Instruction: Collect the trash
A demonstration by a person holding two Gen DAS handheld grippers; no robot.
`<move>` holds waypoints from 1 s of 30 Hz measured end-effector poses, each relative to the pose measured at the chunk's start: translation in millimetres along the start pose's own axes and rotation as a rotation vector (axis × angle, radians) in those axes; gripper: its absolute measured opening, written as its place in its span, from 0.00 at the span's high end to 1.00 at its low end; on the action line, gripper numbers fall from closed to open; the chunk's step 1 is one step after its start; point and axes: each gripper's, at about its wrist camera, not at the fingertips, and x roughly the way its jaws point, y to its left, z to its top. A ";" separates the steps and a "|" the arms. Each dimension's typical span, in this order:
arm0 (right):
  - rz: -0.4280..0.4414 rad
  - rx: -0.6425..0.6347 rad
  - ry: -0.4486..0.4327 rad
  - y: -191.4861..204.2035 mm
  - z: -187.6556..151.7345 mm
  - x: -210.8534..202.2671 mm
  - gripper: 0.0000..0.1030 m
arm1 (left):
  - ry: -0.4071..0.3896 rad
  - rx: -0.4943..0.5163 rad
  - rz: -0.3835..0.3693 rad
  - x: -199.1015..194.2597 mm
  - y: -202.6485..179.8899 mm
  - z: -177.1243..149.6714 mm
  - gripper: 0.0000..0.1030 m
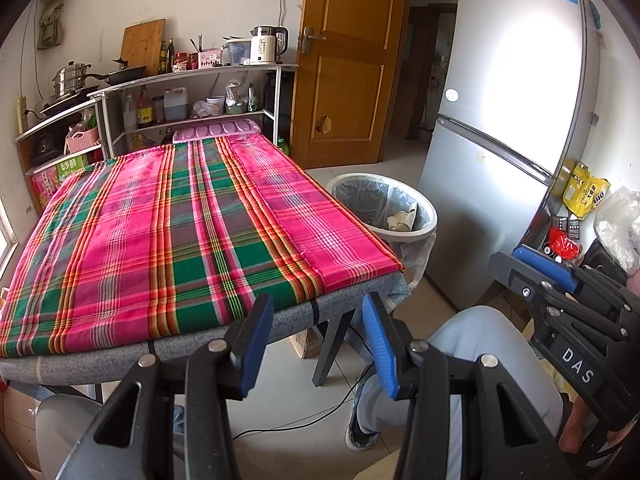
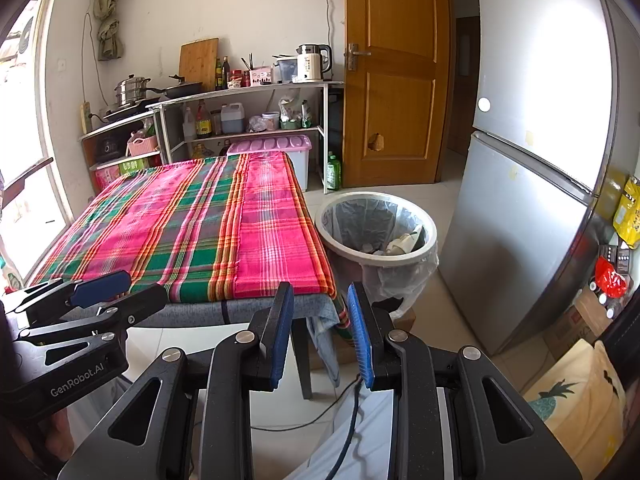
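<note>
Kitchen corner, viewed along both of my tongs. Filling the middle of each view is the counter [image 1: 168,232], draped in a pink-and-green plaid cloth whose top lies bare. At 12 o'clock beyond it, a metal shelf rack [image 1: 192,80] carries a white electric kettle [image 1: 266,46], a bamboo cutting board [image 1: 142,46], bottles and a steamer pot [image 1: 70,80]. A lilac plastic storage-box lid [image 1: 216,130] sits against the counter's far edge. At 1 o'clock stands the wooden door [image 1: 348,60]; at 3 o'clock, the silver refrigerator [image 1: 500,120].

The task's target, a round trash bin [image 1: 382,184] lined with a clear plastic bag, stands on the floor just beside the counter's right edge, at about 2 o'clock from my left tongs [image 1: 318,344] and 1 o'clock from my right tongs [image 2: 320,336]. Crumpled pale trash [image 2: 404,242] lies inside it.

Both tongs hover off the counter's near edge. My left tongs gape moderately, with nothing between the blue pads; my right tongs stand narrower, likewise empty. Below them a person's light-trousered leg [image 1: 472,344] shows.
</note>
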 end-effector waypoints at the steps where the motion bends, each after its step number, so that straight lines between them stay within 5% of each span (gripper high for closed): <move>1: 0.000 0.000 -0.001 0.0 0.0 -0.4 0.72 | 0.000 0.000 -0.001 0.0 0.0 -0.1 0.53; 30: 0.000 -0.002 0.001 -0.5 1.1 -0.1 0.72 | 0.000 0.002 -0.027 -3.5 -1.8 0.0 0.53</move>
